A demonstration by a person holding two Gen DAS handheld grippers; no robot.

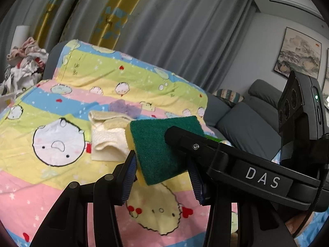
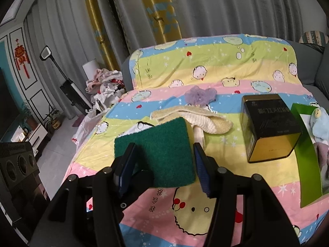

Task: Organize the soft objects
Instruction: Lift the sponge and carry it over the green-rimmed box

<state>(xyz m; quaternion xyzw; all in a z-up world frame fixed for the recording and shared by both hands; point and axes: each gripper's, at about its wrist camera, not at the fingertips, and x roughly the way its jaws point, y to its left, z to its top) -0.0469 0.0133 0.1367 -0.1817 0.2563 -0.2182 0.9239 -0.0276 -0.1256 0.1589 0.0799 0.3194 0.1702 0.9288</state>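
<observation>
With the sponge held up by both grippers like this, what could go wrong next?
1. Both the left gripper and the right gripper clamp the same sponge; pulling apart may tear it or make it slip.
2. If released, it may drop on the towel below.
3. The tin box stands near the right gripper; a sideways swing might knock it.

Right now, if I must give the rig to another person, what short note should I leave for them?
Left gripper: shut on the green and yellow sponge, held above the sheet.
Right gripper: seems shut on the same sponge, one finger across its green face.
On the sheet: cream cloth, purple fluffy piece behind it, black and gold tin to the right.
Done: a light blue plush toy lies in the green box.
Left: place the sponge, then probably the cloth and the purple piece.
</observation>
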